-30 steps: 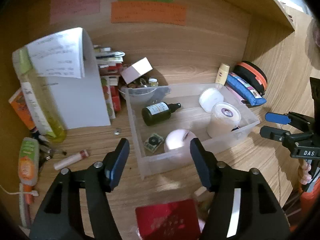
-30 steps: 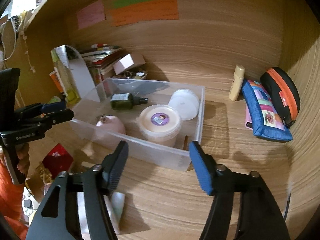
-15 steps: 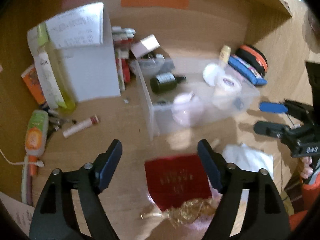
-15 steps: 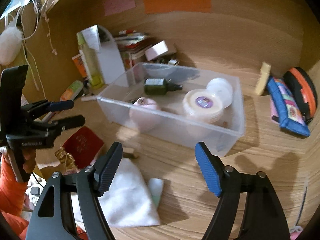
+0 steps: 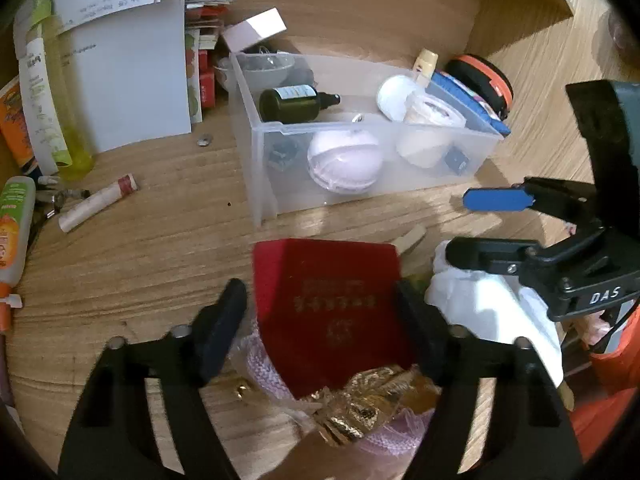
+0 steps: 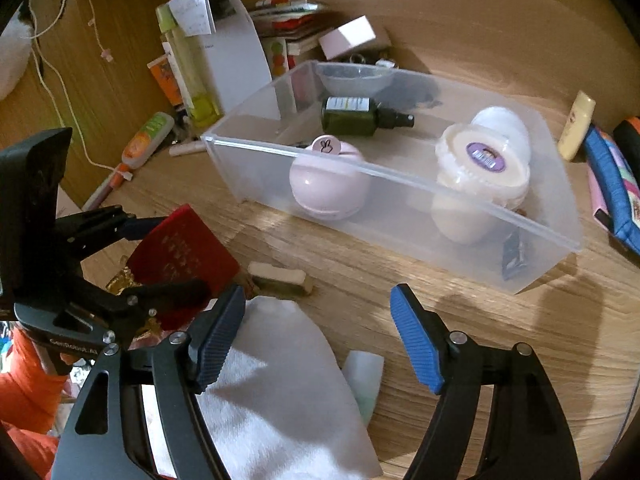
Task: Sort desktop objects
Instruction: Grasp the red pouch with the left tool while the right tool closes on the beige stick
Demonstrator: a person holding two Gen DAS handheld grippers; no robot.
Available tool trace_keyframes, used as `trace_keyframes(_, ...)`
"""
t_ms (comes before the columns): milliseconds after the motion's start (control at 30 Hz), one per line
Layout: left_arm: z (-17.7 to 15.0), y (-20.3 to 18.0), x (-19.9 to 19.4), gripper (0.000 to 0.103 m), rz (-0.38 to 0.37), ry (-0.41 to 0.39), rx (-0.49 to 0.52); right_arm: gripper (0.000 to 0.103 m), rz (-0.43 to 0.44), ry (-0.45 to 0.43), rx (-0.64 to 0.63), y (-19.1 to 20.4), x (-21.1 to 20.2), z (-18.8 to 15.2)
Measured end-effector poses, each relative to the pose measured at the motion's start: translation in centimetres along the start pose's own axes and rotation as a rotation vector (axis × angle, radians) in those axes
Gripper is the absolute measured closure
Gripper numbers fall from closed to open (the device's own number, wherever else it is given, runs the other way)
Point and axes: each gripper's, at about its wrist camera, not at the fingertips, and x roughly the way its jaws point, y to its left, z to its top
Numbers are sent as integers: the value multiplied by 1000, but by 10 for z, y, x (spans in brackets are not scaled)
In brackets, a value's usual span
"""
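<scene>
A clear plastic bin (image 5: pixel 264 168) (image 6: pixel 400 216) on the wooden desk holds a dark green spray bottle (image 5: pixel 296 102) (image 6: pixel 356 116), a pink round case (image 5: pixel 344 162) (image 6: pixel 328 184) and white tubs (image 5: pixel 428 120) (image 6: pixel 480 160). A red pouch (image 5: pixel 332 300) (image 6: pixel 180 256) with a gold tie lies in front of the bin. My left gripper (image 5: pixel 320 312) is open, its fingers on either side of the pouch. My right gripper (image 6: pixel 316 336) is open and empty above a white cloth (image 6: pixel 276 392) (image 5: pixel 492 312).
At the left stand a white folder (image 5: pixel 128 80), a yellow-green bottle (image 5: pixel 64 120), an orange tube (image 5: pixel 12 220) and a small stick (image 5: pixel 96 202). A blue pencil case (image 6: pixel 612 184) and a cream tube (image 6: pixel 576 124) lie right of the bin. A small wooden block (image 6: pixel 280 276) lies near the pouch.
Both grippers have drawn back from the bin and tilted down. The left one now brackets the red pouch; the white cloth has come into the right view.
</scene>
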Motion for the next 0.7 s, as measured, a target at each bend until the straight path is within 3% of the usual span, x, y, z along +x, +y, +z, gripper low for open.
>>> trace_keyframes(133, -2, 6, -7, 53, -8, -35, -17, 31, 13, 36, 6, 1, 9, 6)
trace_keyframes(233, -3, 15, -15, 82, 24, -62, -31, 31, 27, 61, 10, 3, 17, 11)
trace_keyframes(267, -3, 19, -16, 85, 15, -66, -42, 31, 37, 71, 13, 4, 19, 13)
trace_keyframes(433, -5, 34, -25, 93, 3, -101, -99, 31, 59, 130, -10, 15, 38, 20)
trace_keyframes(500, -5, 35, -28, 94, 8, -116, -107, 40, 50, 143, -23, 19, 44, 21)
trace_keyframes(567, -5, 36, -32, 94, 16, -134, -111, 57, 66, 161, -30, 22, 49, 21)
trace_keyframes(633, -3, 36, -38, 94, 23, -154, -110, 64, 60, 154, -41, 24, 49, 21)
trace_keyframes(700, 0, 36, -45, 95, 24, -174, -110, 64, 63, 148, -40, 25, 47, 20)
